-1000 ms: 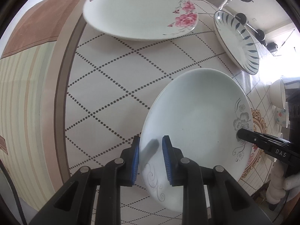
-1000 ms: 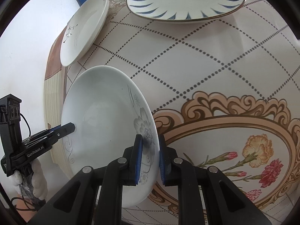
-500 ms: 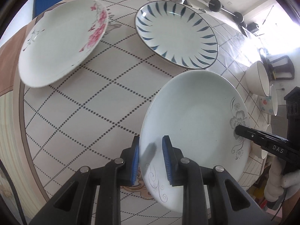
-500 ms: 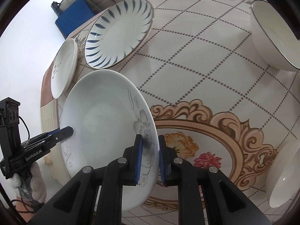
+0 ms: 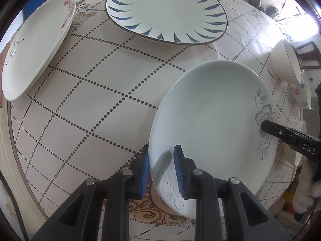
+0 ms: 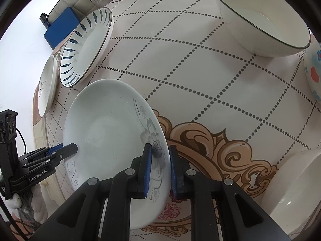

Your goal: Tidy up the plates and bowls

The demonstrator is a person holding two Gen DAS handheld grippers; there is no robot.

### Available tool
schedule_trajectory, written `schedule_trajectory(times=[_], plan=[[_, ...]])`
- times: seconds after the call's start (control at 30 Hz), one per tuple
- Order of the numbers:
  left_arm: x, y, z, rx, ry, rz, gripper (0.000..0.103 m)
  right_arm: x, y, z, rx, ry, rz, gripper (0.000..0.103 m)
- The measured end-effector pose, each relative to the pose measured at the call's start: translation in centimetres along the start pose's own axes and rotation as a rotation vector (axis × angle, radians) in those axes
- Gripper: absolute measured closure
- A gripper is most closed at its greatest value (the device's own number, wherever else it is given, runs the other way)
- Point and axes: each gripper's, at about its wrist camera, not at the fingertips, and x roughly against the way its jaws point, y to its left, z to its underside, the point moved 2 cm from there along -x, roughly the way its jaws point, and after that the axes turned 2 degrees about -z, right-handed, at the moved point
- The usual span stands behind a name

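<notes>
A white plate with grey flowers (image 5: 212, 120) is held above the table by both grippers. My left gripper (image 5: 161, 168) is shut on its near rim. My right gripper (image 6: 158, 168) is shut on the opposite rim, over the grey flower; it also shows in the left wrist view (image 5: 266, 127). The same plate shows in the right wrist view (image 6: 108, 128), and the left gripper shows there at the left (image 6: 66, 149). A blue-leaf plate (image 5: 166, 10) and a pink-blossom plate (image 5: 38, 44) lie on the table beyond.
The table has a dotted diamond cloth (image 5: 100, 92) with a floral medallion (image 6: 220, 146). A dark-rimmed white bowl (image 6: 262, 18), a bowl with hearts (image 6: 313, 72) and a white bowl (image 6: 297, 184) stand at the right. A blue box (image 6: 60, 26) is beyond the table edge.
Both grippers have carried the grey-flower plate across the table toward the blue-leaf plate and the bowls. The grip on it is unchanged.
</notes>
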Motion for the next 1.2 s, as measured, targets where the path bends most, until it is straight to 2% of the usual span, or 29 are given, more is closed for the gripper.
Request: schedule_trajectory(times=[0.27,0.33,0.53,0.6,0.73,0.8,0.83,0.87,0.9,0.93,0.97,1.03,1.1,1.17,1.2], plan=[[0.7,-1.3,-0.1,0.004,-0.032,-0.026,0.082,-1.3,1.5,0.4,0.015,0.026,0.063,0.081],[2.1,-1.6,0.3,-0.006,-0.087,-0.074,0.081,-1.3,1.6,0.3,0.006,0.041,0.073,0.081],[8.5,-0.9,0.6,0.049,-0.262,-0.117,0.081,1.6,2.1,0.6,0.038,-0.002,0.122,0.081],[10.6,0.3,0.8,0.092,-0.333,-0.132,0.081,3.0,3.2,0.6,0.073,-0.027,0.133,0.081],[14.7,4.0,0.5,0.19,-0.494,-0.164,0.078,5.4,6.9,-0.2,0.14,-0.065,0.095,0.081],[15.9,6.4,-0.1,0.236,-0.534,-0.176,0.076,6.3,9.2,-0.9,0.18,-0.081,0.068,0.079],[16.2,7.8,-0.6,0.256,-0.536,-0.183,0.076,6.5,10.8,-1.5,0.199,-0.086,0.055,0.071],[16.4,8.9,-1.2,0.267,-0.522,-0.193,0.076,6.7,12.3,-2.0,0.216,-0.092,0.037,0.056],[16.2,10.0,-1.8,0.273,-0.491,-0.19,0.072,6.7,14.0,-2.8,0.23,-0.095,0.013,0.048],[16.1,11.2,-2.3,0.276,-0.46,-0.174,0.066,6.4,15.9,-3.7,0.242,-0.098,-0.011,0.034],[16.1,12.4,-2.7,0.293,-0.445,-0.158,0.065,6.2,17.6,-4.4,0.249,-0.108,-0.035,0.026],[16.0,14.8,-3.2,0.333,-0.441,-0.154,0.065,5.3,21.4,-6.0,0.267,-0.121,-0.085,0.024],[16.0,17.2,-3.7,0.369,-0.436,-0.151,0.064,4.2,24.6,-7.7,0.285,-0.119,-0.115,0.014],[15.5,19.4,-4.2,0.406,-0.427,-0.143,0.048,3.1,27.3,-9.3,0.313,-0.121,-0.135,0.005],[15.4,20.5,-4.4,0.43,-0.423,-0.134,0.037,2.4,28.6,-10.2,0.328,-0.115,-0.136,0.005]])
